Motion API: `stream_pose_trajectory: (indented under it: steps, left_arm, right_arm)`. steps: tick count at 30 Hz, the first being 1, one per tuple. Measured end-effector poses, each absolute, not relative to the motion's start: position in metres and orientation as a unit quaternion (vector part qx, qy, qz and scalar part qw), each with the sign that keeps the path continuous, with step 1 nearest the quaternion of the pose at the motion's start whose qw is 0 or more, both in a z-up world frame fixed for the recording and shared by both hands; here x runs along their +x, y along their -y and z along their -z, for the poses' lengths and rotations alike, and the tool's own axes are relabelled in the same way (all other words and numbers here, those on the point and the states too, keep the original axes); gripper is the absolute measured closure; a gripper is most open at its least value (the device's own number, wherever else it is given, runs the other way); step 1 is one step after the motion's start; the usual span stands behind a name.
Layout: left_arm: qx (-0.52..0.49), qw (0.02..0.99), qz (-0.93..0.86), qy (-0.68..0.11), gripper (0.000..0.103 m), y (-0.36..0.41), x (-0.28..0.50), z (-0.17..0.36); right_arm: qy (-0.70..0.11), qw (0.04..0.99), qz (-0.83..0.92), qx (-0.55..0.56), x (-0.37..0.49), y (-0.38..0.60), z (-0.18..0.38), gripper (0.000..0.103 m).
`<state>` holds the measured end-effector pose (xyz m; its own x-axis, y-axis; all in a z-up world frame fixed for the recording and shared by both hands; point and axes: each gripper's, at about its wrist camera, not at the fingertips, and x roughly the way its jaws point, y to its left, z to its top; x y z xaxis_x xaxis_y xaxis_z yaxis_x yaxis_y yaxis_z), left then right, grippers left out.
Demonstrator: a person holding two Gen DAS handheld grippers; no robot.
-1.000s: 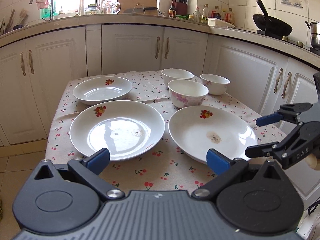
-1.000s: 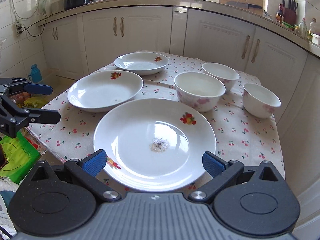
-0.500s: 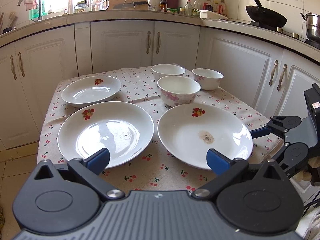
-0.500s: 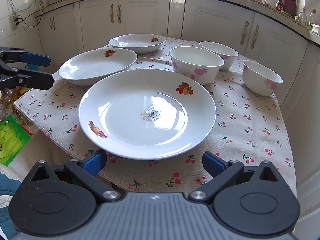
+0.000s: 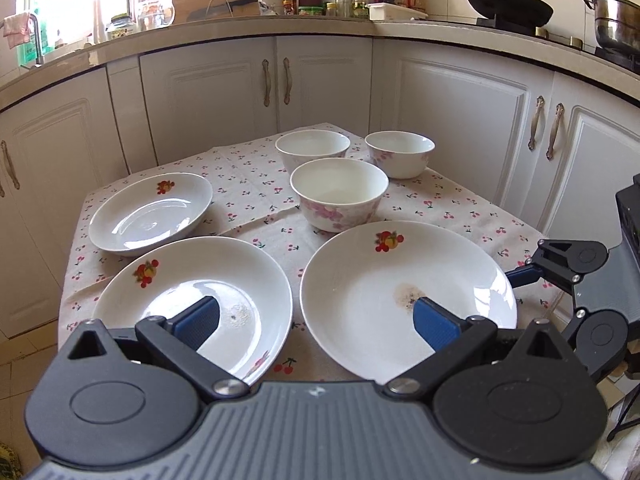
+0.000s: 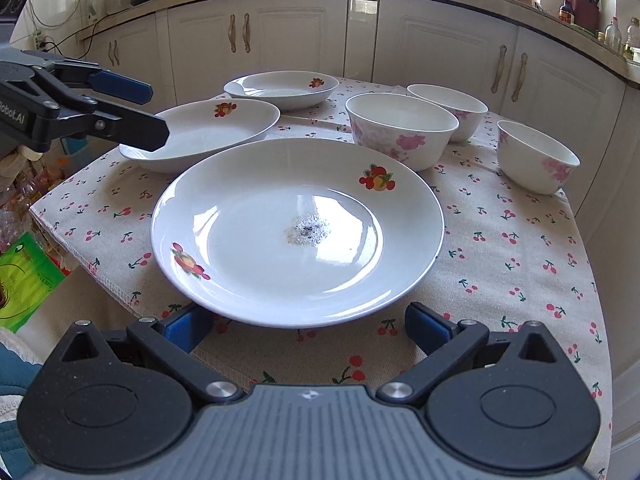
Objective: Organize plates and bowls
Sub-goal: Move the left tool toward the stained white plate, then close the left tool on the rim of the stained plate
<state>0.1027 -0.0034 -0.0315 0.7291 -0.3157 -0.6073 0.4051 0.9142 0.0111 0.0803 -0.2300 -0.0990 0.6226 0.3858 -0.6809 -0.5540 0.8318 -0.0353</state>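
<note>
Glossy round plate (image 6: pixel 296 232) sits before your wide-open, empty right gripper (image 6: pixel 308 326); left gripper (image 5: pixel 316 320) equally spread, empty; only its view shows the wok (image 5: pixel 508 12).

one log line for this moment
phase: approach | left tool: open, empty | right tool: open, at stained plate near rim | plates, bowls: unstacked

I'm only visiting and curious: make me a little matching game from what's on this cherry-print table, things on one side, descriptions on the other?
Things
1. large white plate nearest the right gripper
2. biggest white bowl with pink flowers
3. black wok
4. small deep white plate at the far end

Descriptions
A. sits on the stove
B. dark speck stain in its centre
C. clean, with a single fruit print
D. directly behind the stained plate

Pairs: 1-B, 2-D, 3-A, 4-C
</note>
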Motion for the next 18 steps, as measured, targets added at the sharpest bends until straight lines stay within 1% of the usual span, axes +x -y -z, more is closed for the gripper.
stream_pose_trajectory:
  steps: [4,10,18]
  left_arm:
    - [0.073,0.911,0.230,-0.334,0.001,0.014,0.119,0.031]
    - [0.089,0.897,0.264,-0.344,0.001,0.029,0.141,0.025]
    - [0.128,0.875,0.293,-0.364,0.001,0.048,0.173,0.029]
  right_arm:
    - [-0.336,0.896,-0.266,-0.120,0.078,0.232,0.100,0.000]
    - [-0.319,0.901,-0.271,-0.117,0.073,0.235,0.103,0.000]
    - [-0.299,0.906,-0.278,-0.111,0.071,0.238,0.106,0.000]
